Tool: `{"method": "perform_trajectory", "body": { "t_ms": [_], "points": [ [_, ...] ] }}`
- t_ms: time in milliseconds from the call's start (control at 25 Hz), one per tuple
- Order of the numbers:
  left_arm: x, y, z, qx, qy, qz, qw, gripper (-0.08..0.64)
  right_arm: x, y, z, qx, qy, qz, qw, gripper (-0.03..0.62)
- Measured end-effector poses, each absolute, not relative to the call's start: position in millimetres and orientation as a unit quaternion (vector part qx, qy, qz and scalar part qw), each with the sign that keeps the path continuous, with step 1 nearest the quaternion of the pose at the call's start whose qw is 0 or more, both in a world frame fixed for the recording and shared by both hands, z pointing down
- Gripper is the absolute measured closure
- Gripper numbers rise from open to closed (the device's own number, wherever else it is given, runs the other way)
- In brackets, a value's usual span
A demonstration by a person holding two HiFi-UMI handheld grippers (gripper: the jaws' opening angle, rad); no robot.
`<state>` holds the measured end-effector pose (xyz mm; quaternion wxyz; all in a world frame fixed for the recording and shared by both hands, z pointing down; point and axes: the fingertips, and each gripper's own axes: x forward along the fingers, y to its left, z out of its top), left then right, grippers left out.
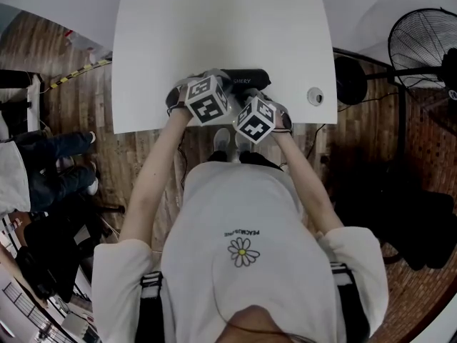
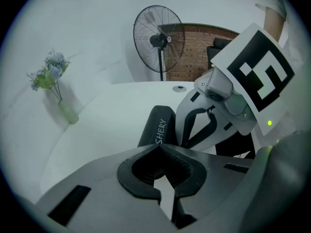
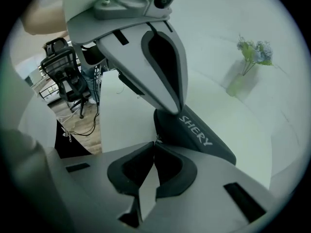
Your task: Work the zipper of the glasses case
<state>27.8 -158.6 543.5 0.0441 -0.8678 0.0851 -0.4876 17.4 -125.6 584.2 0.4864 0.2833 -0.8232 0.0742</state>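
— What sits nearest the cameras?

— The left gripper (image 2: 158, 147) fills the bottom of the left gripper view. It has smooth grey shells and black ribbed rubber pads, and its jaws are clenched tip to tip right against the near end of the glasses case (image 2: 156, 125). At the bottom of the right gripper view, the right gripper (image 3: 154, 143) is clenched too. A small metal tab shows at its tips, the zipper pull (image 3: 156, 139), pinched as far as I can tell.

— And the case itself?

— It is matte black, long and rounded, with white letters along its side. In the head view it lies at the middle of the frame, near the table's front edge and just above the two marker cubes (image 1: 208, 98).

— What lies beyond it?

— The table (image 1: 214, 34) is plain, smooth and white. At the left of the left gripper view stands a slim pale-green vase (image 2: 68, 111) of bluish flowers. A round-caged pedestal fan (image 2: 159, 38) and a brick wall (image 2: 194, 67) sit at upper centre.

— Is anything hard to make out?

— In the head view the cubes cover both sets of jaws and the case's near side. The grippers cut off the lettering, and the zipper's teeth are too small to read.
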Motion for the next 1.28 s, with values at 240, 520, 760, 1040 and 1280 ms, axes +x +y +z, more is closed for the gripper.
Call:
{"method": "perform_trajectory", "body": {
  "t_ms": [240, 520, 760, 1040, 1280],
  "points": [
    [23, -157, 543, -0.873, 0.093, -0.478, 0.038, 0.545, -7, -122, 585, 0.231, -0.847, 0.053, 0.475, 0.583],
    [-1, -150, 540, -0.872, 0.142, -0.466, 0.057, 0.543, 29, -110, 590, 0.163, -0.828, -0.025, 0.536, 0.584],
    [7, -121, 541, -0.876, 0.084, -0.471, 0.062, 0.543, 43, -120, 586, 0.203, -0.821, -0.027, 0.533, 0.584],
    [26, -113, 548, -0.872, 0.057, -0.478, 0.09, 0.543, 45, -115, 587, 0.197, -0.816, -0.033, 0.542, 0.584],
    [25, -114, 548, -0.884, 0.071, -0.458, 0.06, 0.543, 23, -86, 588, 0.174, -0.834, -0.019, 0.523, 0.584]
  ]
}}
